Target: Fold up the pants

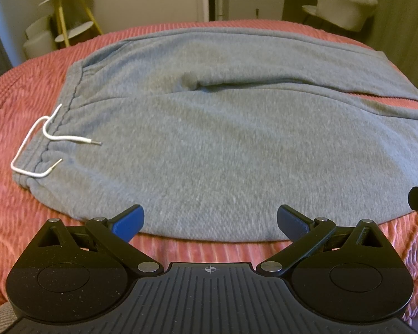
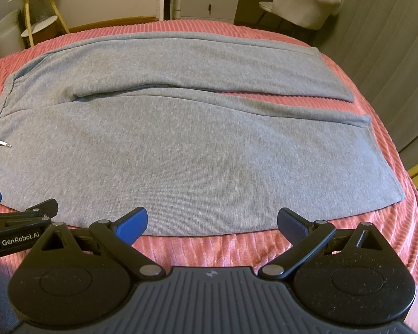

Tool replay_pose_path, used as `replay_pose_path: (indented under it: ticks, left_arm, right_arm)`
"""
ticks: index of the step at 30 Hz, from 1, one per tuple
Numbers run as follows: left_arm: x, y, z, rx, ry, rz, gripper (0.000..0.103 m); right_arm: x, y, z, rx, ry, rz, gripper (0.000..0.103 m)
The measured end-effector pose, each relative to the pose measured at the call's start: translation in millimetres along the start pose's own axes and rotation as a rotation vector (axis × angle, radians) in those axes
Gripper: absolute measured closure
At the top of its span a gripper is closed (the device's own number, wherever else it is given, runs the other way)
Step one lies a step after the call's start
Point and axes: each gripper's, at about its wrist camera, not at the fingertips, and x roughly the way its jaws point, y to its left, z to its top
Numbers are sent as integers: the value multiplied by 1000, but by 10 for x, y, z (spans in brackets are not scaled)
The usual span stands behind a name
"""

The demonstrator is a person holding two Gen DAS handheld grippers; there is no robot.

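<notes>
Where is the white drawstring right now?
In the left wrist view, the white drawstring lies at the waistband, on the left end of the grey pants.

The left claw [image 1: 210,221] is spread wide, its two blue-padded fingers [image 1: 128,222] far apart with nothing between them. The right claw [image 2: 211,222] is spread just as wide and is likewise empty, blue pads [image 2: 132,224] facing inward. Both point forward at a similar low, level pose. In the right wrist view the left claw sits close by on the left, side by side with the right.
</notes>
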Motion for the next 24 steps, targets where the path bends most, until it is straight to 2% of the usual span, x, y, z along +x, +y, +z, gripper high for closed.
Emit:
replay_pose_path:
  ticks: [24]
  left_arm:
    - [20,0,12,-2,17,-4,0]
  right_arm:
    - [33,8,-9,-5,4,-4,3]
